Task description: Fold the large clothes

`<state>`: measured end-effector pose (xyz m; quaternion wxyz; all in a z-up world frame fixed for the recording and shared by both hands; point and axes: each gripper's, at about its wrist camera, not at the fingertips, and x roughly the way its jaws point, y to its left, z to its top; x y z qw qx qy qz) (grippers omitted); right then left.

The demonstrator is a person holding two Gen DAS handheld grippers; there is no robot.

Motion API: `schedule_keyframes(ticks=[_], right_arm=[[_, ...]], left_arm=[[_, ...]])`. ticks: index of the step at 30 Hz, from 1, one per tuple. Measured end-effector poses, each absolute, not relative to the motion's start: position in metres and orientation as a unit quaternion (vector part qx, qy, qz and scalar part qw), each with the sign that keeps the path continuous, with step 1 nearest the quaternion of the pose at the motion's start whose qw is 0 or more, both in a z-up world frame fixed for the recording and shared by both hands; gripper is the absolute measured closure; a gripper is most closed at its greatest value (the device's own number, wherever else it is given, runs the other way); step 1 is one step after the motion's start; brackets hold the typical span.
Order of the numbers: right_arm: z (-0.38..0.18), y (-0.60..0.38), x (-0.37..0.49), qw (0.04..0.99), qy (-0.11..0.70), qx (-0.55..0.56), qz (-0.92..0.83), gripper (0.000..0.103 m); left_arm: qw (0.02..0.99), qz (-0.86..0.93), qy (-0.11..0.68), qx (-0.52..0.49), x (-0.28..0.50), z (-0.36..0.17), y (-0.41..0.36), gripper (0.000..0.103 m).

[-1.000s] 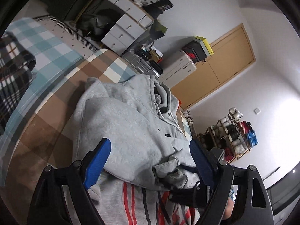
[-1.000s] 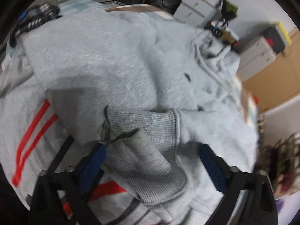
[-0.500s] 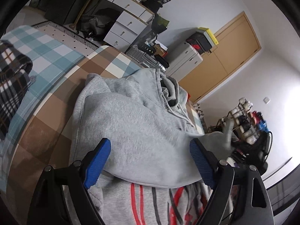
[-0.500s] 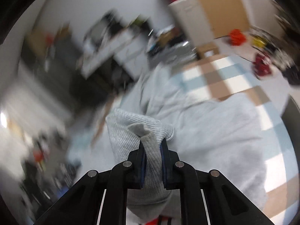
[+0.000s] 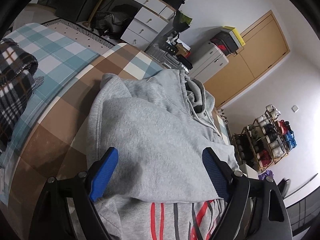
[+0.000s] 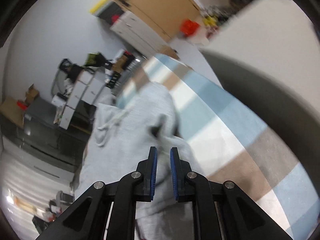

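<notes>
Right wrist view motion-blurred; whether the right gripper pinches the hoodie is indiscernible. Hoodie's striped lower part cut off.

A grey hoodie lies flat on the checked bed — hood toward one o'clock, one sleeve folded across the chest. Red and grey stripes show at its six-o'clock hem.

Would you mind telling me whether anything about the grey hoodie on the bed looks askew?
Yes: the grey hoodie lies skewed across the checked bedspread, its hood bunched, overlapping a striped garment underneath.
</notes>
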<state>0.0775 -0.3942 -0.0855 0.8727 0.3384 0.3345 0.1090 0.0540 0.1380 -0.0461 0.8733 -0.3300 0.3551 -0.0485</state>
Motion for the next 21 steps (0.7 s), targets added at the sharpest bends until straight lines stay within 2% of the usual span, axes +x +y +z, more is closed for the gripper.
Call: schedule_keyframes(ticks=[2,3,5,6,8,10,15,18,21], right_arm=[[-0.056,-0.372,0.079,0.893,0.309,0.294,0.142,0.088],[-0.046,-0.362,0.087,0.898,0.303,0.277,0.157,0.081],[-0.025,-0.329,0.096,0.906,0.299,0.232,0.191,0.033],[-0.019,-0.310,0.101,0.910,0.300,0.204,0.203,0.000],[-0.017,-0.281,0.114,0.919,0.304,0.150,0.202,0.000],[-0.030,-0.255,0.136,0.913,0.343,0.108,0.192,0.000],[-0.093,-0.235,0.168,0.881,0.454,0.010,0.135,0.001],[-0.121,-0.241,0.165,0.861,0.495,-0.069,0.097,0.003],[-0.135,-0.246,0.156,0.859,0.488,-0.111,0.105,0.004]], left_arm=[[0.872,-0.064,0.351,-0.336,0.053,-0.042,0.140,0.020],[0.872,-0.072,0.348,-0.337,0.051,-0.039,0.141,0.020],[0.880,-0.079,0.331,-0.331,0.050,-0.028,0.143,0.020],[0.885,-0.080,0.325,-0.323,0.051,-0.022,0.144,0.020],[0.891,-0.082,0.317,-0.316,0.056,-0.013,0.147,0.020],[0.887,-0.087,0.333,-0.309,0.068,-0.016,0.145,0.020],[0.846,-0.104,0.418,-0.313,0.101,-0.061,0.137,0.020],[0.822,-0.093,0.470,-0.307,0.112,-0.089,0.133,0.020],[0.820,-0.086,0.491,-0.282,0.115,-0.100,0.126,0.021]])
